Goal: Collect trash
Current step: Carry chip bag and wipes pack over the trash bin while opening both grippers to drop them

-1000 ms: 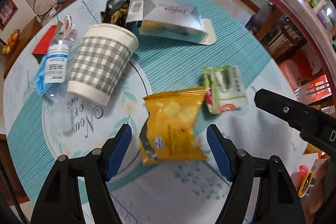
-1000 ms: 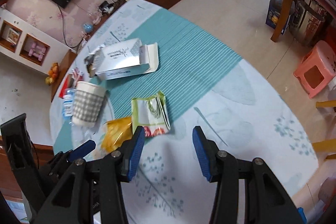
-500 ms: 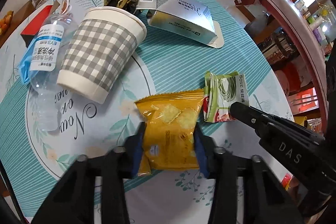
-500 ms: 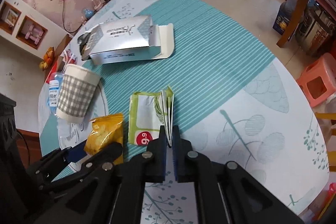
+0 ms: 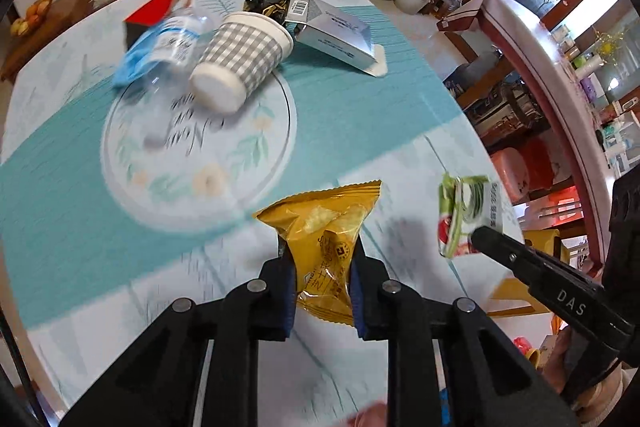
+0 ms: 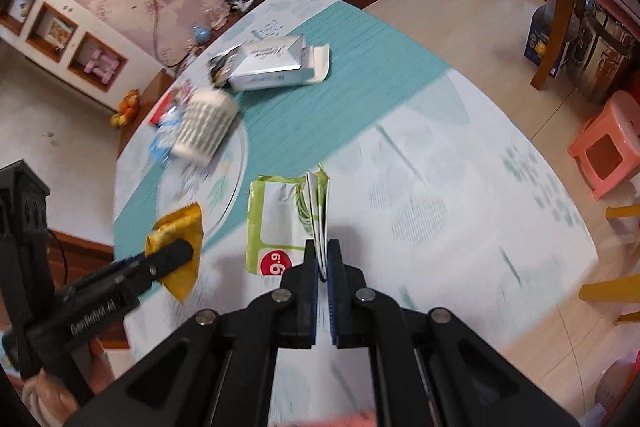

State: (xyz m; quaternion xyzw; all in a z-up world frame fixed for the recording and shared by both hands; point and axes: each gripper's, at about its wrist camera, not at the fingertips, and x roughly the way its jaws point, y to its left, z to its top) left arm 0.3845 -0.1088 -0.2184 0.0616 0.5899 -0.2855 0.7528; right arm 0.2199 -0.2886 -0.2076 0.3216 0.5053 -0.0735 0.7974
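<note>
The left claw (image 5: pixel 322 267) has just been closing and now grips the yellow snack bag (image 5: pixel 326 239) between its blue pads, above the table (image 5: pixel 352 115). The right claw (image 6: pixel 323 263) is clenched on the folded edge of the green wrapper (image 6: pixel 280 223), also clear of the table. Farther back on the table lie a checked paper cup (image 5: pixel 240 61) on its side, a plastic bottle (image 5: pixel 172 43) just beside it, and a silver box (image 5: pixel 340 35).
</note>
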